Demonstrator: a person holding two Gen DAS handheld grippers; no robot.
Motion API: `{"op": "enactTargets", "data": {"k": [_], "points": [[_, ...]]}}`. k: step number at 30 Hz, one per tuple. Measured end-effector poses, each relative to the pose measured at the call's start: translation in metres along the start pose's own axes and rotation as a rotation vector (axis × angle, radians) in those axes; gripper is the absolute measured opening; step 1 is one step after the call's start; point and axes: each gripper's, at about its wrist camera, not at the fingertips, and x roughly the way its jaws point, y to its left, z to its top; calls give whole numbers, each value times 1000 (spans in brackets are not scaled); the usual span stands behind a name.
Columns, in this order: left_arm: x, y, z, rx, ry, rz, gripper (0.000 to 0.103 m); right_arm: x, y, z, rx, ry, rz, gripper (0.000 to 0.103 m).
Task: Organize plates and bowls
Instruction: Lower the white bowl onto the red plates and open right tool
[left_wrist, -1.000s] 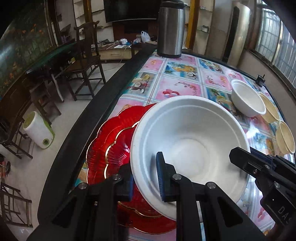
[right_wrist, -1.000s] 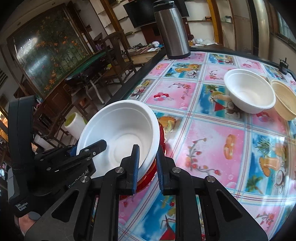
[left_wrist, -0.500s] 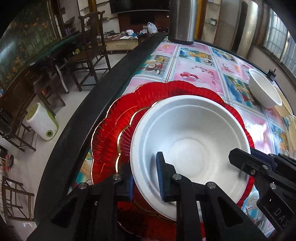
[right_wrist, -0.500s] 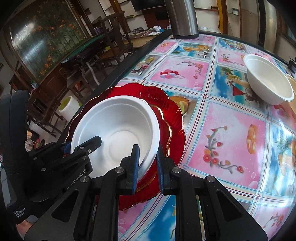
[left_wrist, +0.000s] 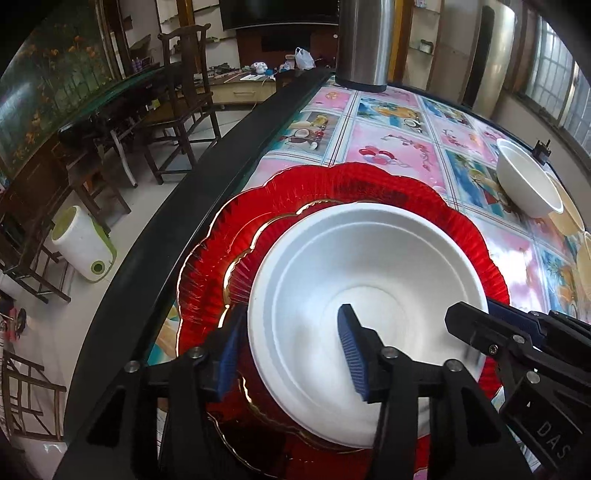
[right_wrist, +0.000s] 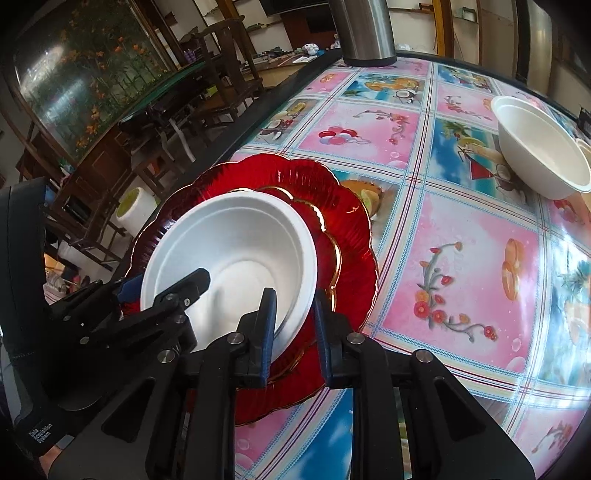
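Note:
A white bowl sits on stacked red scalloped plates near the table's left edge; it also shows in the right wrist view on the red plates. My left gripper is open, its fingers wide apart astride the bowl's near rim. My right gripper is slightly open, with the bowl's right rim between its pads. A second white bowl stands at the far right.
A steel thermos stands at the table's far edge. Tan bowls lie at the right edge beyond the second white bowl. The black table rim runs along the left, with chairs and a paper roll beyond.
The bowl was lowered onto the red plates. My left gripper opened wide and let go of the rim; my right gripper's jaws have widened a little.

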Motion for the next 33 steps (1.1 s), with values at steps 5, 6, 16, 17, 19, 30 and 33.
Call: {"op": "enactTargets", "data": {"k": [5, 6, 16, 17, 19, 30, 33], "points": [[-6, 3, 0, -16, -31, 6, 59, -6, 0, 0, -2, -14, -4, 33], [-7, 5, 0, -25, -34, -2, 59, -7, -1, 0, 2, -16, -2, 33], [-32, 6, 3, -51, -106, -4, 61, -41, -6, -5, 25, -85, 22, 33], [-35, 3, 3, -43, -116, -1, 62, -45, -8, -7, 30, -92, 24, 33], [-43, -4, 2, -32, -135, -4, 65, -54, -14, -11, 41, -106, 24, 33], [-61, -61, -1, 46, -177, -74, 73, -96, -64, -32, 146, -170, -5, 46], [-61, -77, -3, 68, -173, -94, 73, -106, -81, -39, 180, -183, -20, 46]]}}
